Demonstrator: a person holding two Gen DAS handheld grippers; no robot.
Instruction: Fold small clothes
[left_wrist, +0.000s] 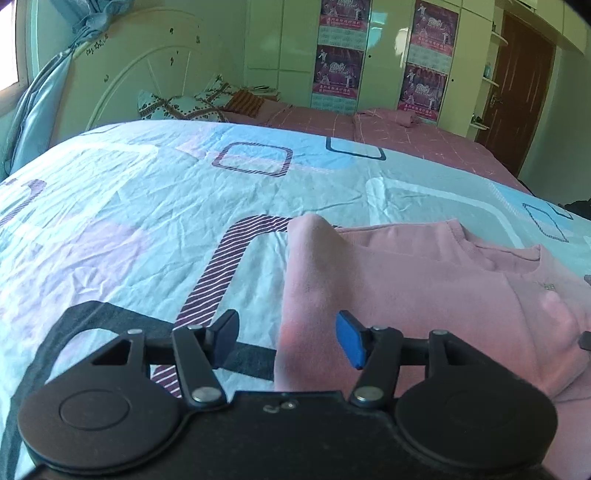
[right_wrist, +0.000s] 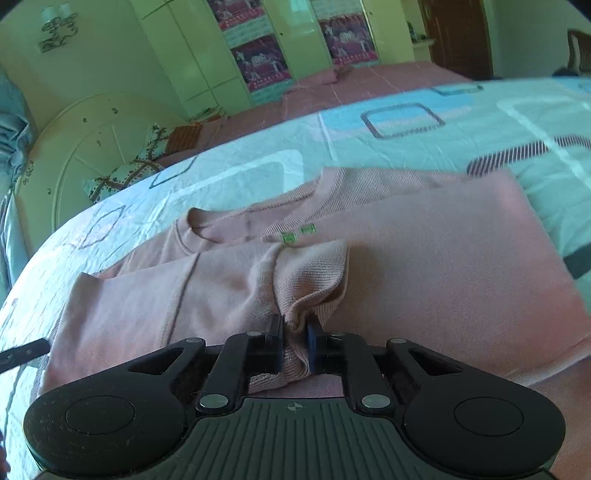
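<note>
Right now your right gripper (right_wrist: 295, 341) is pinching a bunched ribbed cuff (right_wrist: 310, 280) of the pink sweater (right_wrist: 424, 266), which lies flat on the patterned bedsheet (left_wrist: 129, 206) with its neckline toward the headboard (left_wrist: 147, 74). Your left gripper (left_wrist: 288, 338) stands spread, holding nothing, hovering over the sweater's folded side edge. Judging from that, you are bringing a sleeve across the body: keep the cuff low, lay it straight and flat over the chest, and smooth the raised hump near the shoulder before releasing. No container shows in either view, so nothing is held in one.
</note>
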